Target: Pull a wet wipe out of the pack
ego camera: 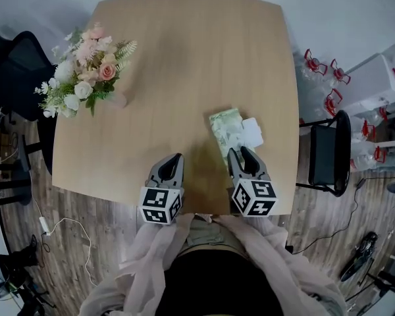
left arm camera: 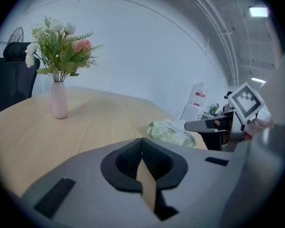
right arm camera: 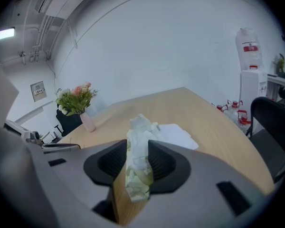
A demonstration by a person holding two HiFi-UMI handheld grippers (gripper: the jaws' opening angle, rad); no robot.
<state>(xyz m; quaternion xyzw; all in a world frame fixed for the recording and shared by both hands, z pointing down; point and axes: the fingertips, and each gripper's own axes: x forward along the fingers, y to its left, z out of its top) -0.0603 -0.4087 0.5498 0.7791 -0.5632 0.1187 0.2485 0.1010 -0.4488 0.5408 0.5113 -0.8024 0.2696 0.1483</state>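
Leftmost on the wooden bench stands a pink vase of artificial flowers. Nearer the person, the left tool hangs over the bench edge, its jaws pressed together on nothing. Right of centre lies the green wet wipe pack. The right tool sits at the pack's near end, jaws spread, with the pack showing in the gap but not pinched. A white wipe sheet lies flat against the pack's right side.
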